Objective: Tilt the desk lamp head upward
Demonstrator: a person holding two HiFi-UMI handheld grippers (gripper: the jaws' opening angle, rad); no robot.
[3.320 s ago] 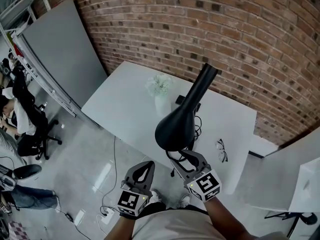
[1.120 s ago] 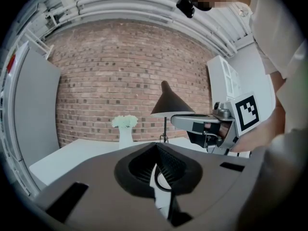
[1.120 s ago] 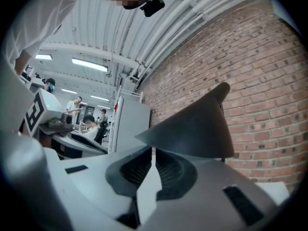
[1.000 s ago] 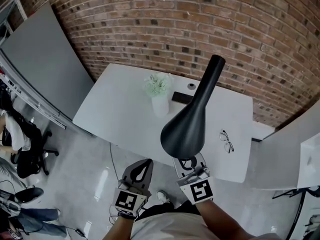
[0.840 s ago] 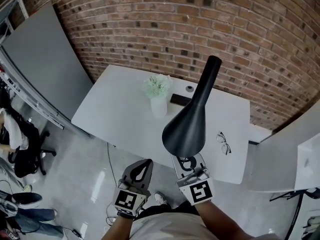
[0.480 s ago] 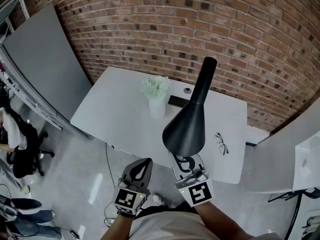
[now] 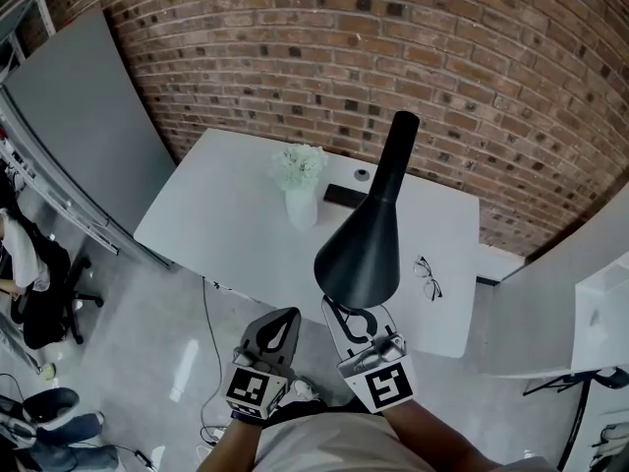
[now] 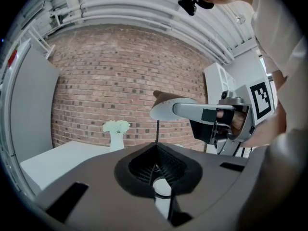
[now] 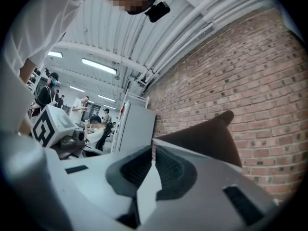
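The black cone-shaped desk lamp head [image 7: 362, 244] stands high over the white table [image 7: 216, 214], its neck [image 7: 397, 141] pointing toward the brick wall. My right gripper [image 7: 346, 310] sits under the shade's near rim, shut on that rim. In the left gripper view a grey finger [image 8: 192, 110] lies along the pale underside of the lamp head [image 8: 163, 110]. The right gripper view shows the jaws [image 9: 153, 146] closed to a slit, with the dark shade [image 9: 207, 138] just beyond. My left gripper [image 7: 288, 319] hangs beside it, shut and holding nothing, apart from the lamp.
On the table stand a white vase of flowers [image 7: 298, 180], a black phone [image 7: 344, 196], a small round object [image 7: 362, 175] and a pair of glasses [image 7: 425, 275]. A grey panel [image 7: 88, 96] leans at the left. People sit at the far left [image 7: 20, 283].
My right gripper has risen a little with the lamp head's rim in it. The left gripper has stayed where it was.
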